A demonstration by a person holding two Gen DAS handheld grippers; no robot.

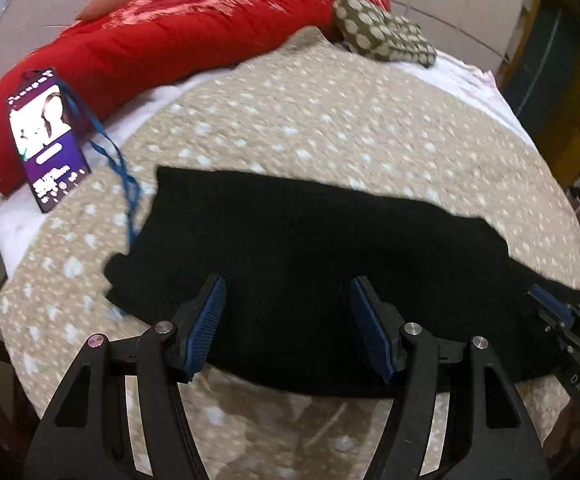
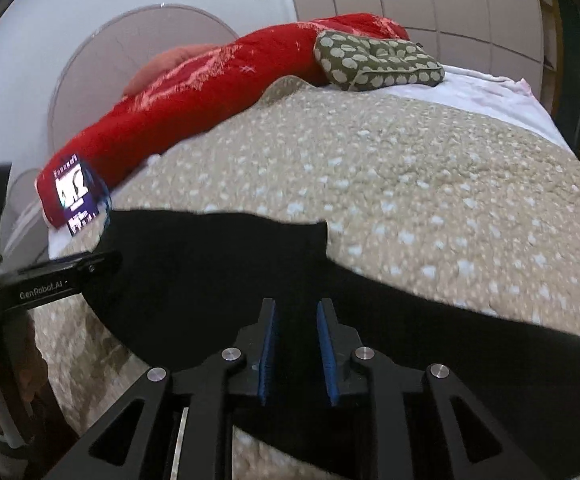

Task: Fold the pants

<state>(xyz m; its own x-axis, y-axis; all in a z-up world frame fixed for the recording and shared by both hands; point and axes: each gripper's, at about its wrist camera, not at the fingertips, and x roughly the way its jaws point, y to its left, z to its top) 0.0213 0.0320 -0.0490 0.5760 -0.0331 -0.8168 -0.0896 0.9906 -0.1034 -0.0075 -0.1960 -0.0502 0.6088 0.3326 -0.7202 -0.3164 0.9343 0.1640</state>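
The black pants [image 1: 310, 256] lie flat across the near part of a beige quilted bedspread [image 1: 330, 120] dotted with pale spots, stretched sideways along the bed's front edge. In the left wrist view the left gripper [image 1: 288, 312] hangs over the near hem of the dark fabric with its jaws spread wide, the blue ribbed pads [image 1: 210, 320] standing well apart and the cloth passing beneath and between them; nothing is pinched there. At the right edge of that same view the right gripper [image 1: 550, 308] shows as a blue pad and black frame resting at the far right end of the pants.

In the right wrist view the right gripper [image 2: 296, 344] sits low over the fabric, its two blue pads [image 2: 268, 356] drawn close with a narrow band of black cloth [image 2: 210, 264] between them. Whether the pads actually clamp the cloth cannot be told, since a gap shows between them. The left gripper's black body [image 2: 50, 280], marked GenRobot.AI, appears at the left, just beside the other end of the pants.

Beyond the pants, a long red bolster [image 1: 162, 52] runs along the far side of the bed. A purple card [image 1: 48, 136] on a blue lanyard [image 1: 118, 168] leans against it, and an olive spotted cushion [image 1: 386, 32] lies at its far end on a white sheet [image 2: 482, 88].
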